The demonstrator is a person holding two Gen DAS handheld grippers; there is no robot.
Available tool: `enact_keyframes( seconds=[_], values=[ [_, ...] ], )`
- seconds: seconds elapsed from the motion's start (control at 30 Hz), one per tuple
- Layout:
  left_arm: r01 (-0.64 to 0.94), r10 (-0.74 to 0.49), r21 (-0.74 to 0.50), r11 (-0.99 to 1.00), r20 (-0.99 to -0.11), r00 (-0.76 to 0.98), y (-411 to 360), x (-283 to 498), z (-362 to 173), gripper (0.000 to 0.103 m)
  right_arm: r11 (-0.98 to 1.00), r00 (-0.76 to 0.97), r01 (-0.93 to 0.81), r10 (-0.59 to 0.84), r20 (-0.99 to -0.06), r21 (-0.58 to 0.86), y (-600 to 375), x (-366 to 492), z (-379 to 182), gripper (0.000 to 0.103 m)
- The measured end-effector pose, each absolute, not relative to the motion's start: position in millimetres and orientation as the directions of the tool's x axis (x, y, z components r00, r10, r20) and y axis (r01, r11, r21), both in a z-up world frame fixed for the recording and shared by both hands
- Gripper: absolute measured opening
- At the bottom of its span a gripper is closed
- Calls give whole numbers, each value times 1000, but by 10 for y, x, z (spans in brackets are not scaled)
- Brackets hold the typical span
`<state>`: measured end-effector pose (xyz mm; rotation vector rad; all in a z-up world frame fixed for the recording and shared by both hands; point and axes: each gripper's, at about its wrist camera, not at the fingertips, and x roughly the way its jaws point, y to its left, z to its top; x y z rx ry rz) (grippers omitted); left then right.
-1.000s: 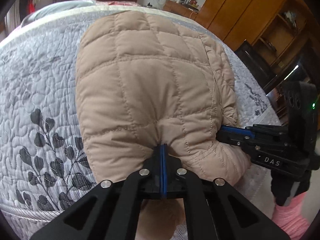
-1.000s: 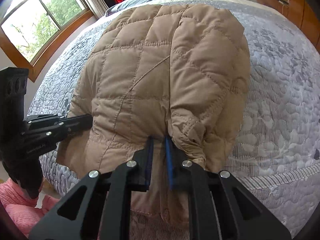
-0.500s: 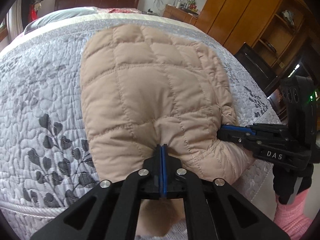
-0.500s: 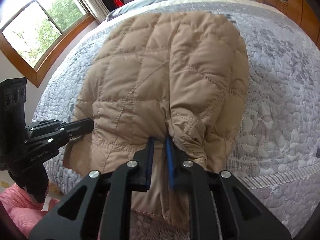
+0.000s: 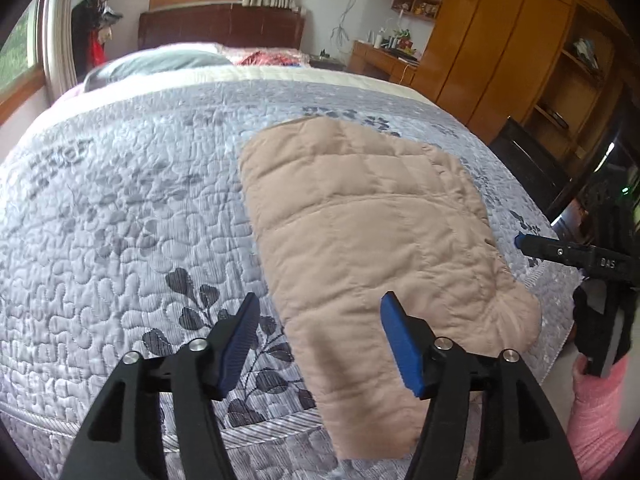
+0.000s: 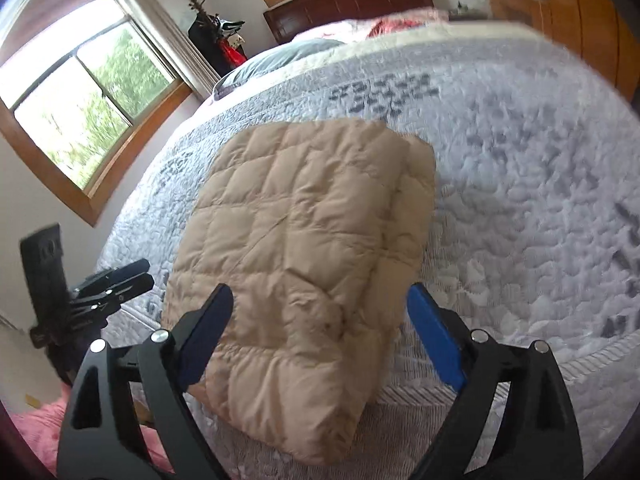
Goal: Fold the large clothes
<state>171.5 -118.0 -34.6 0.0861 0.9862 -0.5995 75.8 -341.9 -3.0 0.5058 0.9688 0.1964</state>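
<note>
A beige quilted jacket [image 5: 372,232] lies folded into a thick rectangle on the grey patterned bedspread [image 5: 120,208], its near end hanging over the bed's front edge. My left gripper [image 5: 320,340] hovers above that near end, jaws opening, nothing pressed between the blue pads. In the right wrist view the same jacket [image 6: 304,240] lies flat, and my right gripper [image 6: 320,332] stands over its near edge, jaws opening wide and off the cloth. The right gripper [image 5: 520,242] shows at the right edge of the left wrist view, the left gripper [image 6: 140,274] at the left of the right wrist view.
The bed runs back to pillows [image 5: 160,62] and a dark wooden headboard [image 5: 220,26]. Wooden wardrobes and shelves [image 5: 520,60] stand along the right. Windows [image 6: 80,92] line the left wall. Pink sleeves [image 5: 596,412] show beside the bed's near edge.
Both grippers let go of the jacket's near edge and opened wide. Both drew back and up, so the jacket now lies smaller and flat on the bed.
</note>
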Motion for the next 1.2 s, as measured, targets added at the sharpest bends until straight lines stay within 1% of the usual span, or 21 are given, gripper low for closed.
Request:
enact_keyframes(
  seconds=[0.13,0.2,0.27,0.33,0.37,0.47,0.5,0.63,0.73,0.8,0.87,0.9,0.93,0.97,1.03,1.13,1.2],
  values=[
    [516,-487,-277,810,-809,330,-1167,1843,-460,68,778,516,80,502,-694,623,-3557,865,-342,91],
    [522,-517,-323,789,-809,281,-1186,1915,-540,71,744,505,89,539,-674,662,-3604,902,-469,92],
    [518,-544,-376,768,-810,219,-1212,2011,-655,71,720,490,77,576,-655,690,-3628,936,-568,92],
    [512,-564,-413,753,-806,179,-1219,2094,-745,77,713,473,91,584,-660,695,-3631,980,-678,94],
    [500,-581,-444,744,-799,154,-1221,2142,-803,79,714,458,98,586,-668,693,-3625,1004,-738,94],
    [475,-640,-536,698,-765,77,-1217,2239,-930,81,681,436,97,626,-646,726,-3577,1046,-857,97],
    [468,-652,-556,687,-755,61,-1224,2267,-963,84,674,436,88,636,-637,734,-3570,1062,-875,97],
    [461,-684,-599,654,-729,23,-1306,2300,-1069,91,673,432,56,649,-626,737,-3493,1144,-886,97],
    [452,-703,-624,637,-711,10,-1385,2290,-1145,92,687,431,40,643,-633,725,-3358,1224,-865,96],
    [440,-715,-639,631,-700,8,-1421,2270,-1174,90,692,432,32,641,-635,721,-3293,1258,-846,85],
    [449,-707,-622,641,-706,30,-1445,2227,-1132,84,680,426,28,655,-624,733,-3246,1238,-840,69],
    [453,-706,-617,643,-708,39,-1443,2216,-1115,77,674,428,28,659,-618,738,-3228,1234,-826,64],
    [462,-707,-611,643,-706,51,-1441,2185,-1079,71,667,432,21,666,-608,745,-3203,1234,-807,57],
    [470,-709,-607,641,-703,59,-1439,2165,-1045,68,666,439,16,665,-604,745,-3197,1218,-794,52],
    [484,-714,-603,634,-696,69,-1422,2148,-1010,60,683,463,-15,652,-600,731,-3144,1177,-701,46],
    [502,-735,-608,615,-673,85,-1402,2113,-903,57,699,492,-63,643,-587,712,-3071,1134,-538,43],
    [516,-751,-611,601,-652,103,-1350,2136,-787,56,704,506,-95,643,-575,704,-3009,1190,-406,43]
  ],
)
